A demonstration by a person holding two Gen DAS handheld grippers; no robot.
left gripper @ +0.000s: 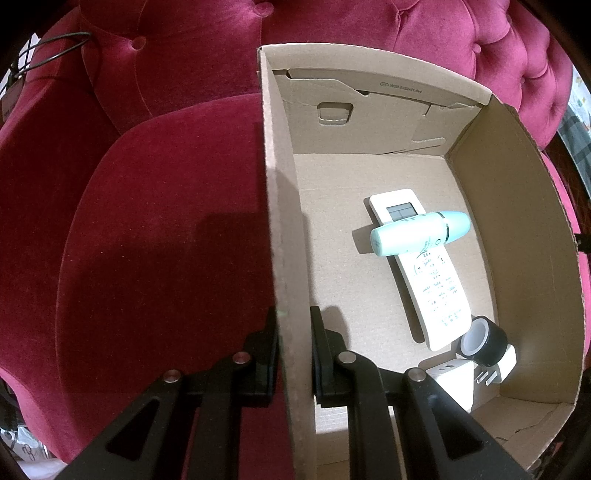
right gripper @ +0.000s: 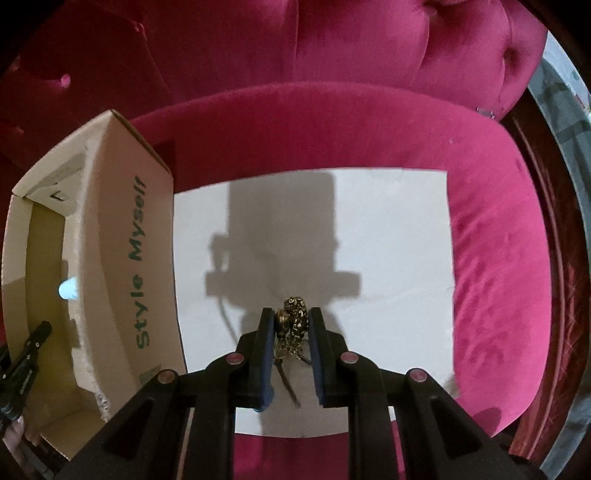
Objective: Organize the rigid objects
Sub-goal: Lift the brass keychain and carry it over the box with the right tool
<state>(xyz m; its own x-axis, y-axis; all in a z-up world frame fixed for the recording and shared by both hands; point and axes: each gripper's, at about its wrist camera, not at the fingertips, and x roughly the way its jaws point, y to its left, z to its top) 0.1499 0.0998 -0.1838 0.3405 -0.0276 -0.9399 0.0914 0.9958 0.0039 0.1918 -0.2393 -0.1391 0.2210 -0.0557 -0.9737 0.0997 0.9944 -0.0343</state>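
Note:
My left gripper [left gripper: 293, 314] is shut on the left wall of an open cardboard box [left gripper: 284, 229], one finger outside, one inside. In the box lie a white remote control [left gripper: 424, 269], a mint-green tube [left gripper: 417, 232] across it, a roll of black tape [left gripper: 484, 339] and a white charger plug [left gripper: 458, 373]. My right gripper [right gripper: 290, 317] is shut on a small ornate bronze figurine [right gripper: 293, 321] and holds it above a white sheet [right gripper: 388, 229]. The box [right gripper: 122, 251], printed "Style Myself", stands left of the sheet, with the left gripper [right gripper: 37, 336] at its far side.
Everything rests on a crimson velvet sofa seat [right gripper: 491, 236] with a tufted backrest [left gripper: 424, 29]. A black wire loop [left gripper: 55, 44] hangs at the sofa's far left. A wooden frame edge [right gripper: 543, 206] runs along the right.

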